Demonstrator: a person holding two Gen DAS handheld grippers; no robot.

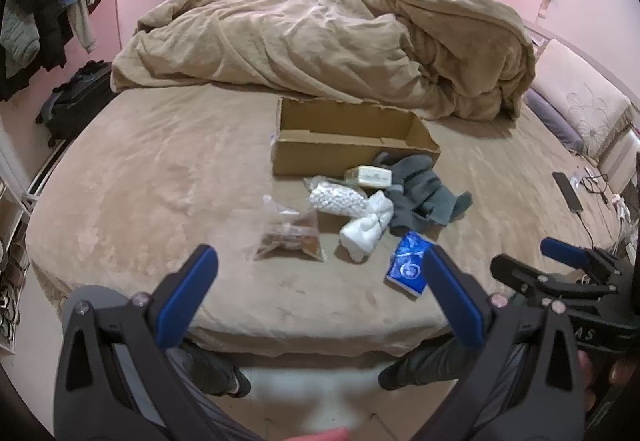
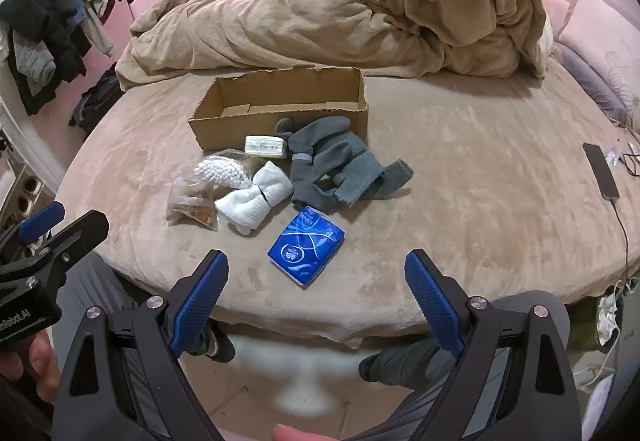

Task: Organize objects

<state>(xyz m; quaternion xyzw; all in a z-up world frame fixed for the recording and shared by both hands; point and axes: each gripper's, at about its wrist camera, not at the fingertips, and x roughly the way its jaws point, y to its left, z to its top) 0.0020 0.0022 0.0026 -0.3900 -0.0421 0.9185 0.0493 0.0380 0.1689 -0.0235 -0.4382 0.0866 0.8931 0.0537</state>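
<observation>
An open cardboard box [image 1: 352,151] [image 2: 280,121] sits on the bed. In front of it lie a small pale packet [image 1: 370,176] [image 2: 265,146], a bag of white beads [image 1: 338,197] [image 2: 220,171], a bag of brown bits [image 1: 290,235] [image 2: 192,207], a white sock bundle [image 1: 366,227] [image 2: 256,201], grey socks [image 1: 424,193] [image 2: 340,165] and a blue tissue pack [image 1: 408,265] [image 2: 306,245]. My left gripper [image 1: 320,261] is open and empty, short of the pile. My right gripper [image 2: 316,265] is open and empty, just short of the tissue pack; it also shows in the left wrist view [image 1: 560,253].
A rumpled tan duvet [image 1: 320,41] [image 2: 340,13] fills the bed behind the box. A phone on a cable [image 1: 568,189] [image 2: 600,171] lies at the right edge. Clothes [image 1: 52,1] hang at the left, a dark bag [image 1: 76,105] below. The person's feet [image 2: 216,345] stand at the bed's front edge.
</observation>
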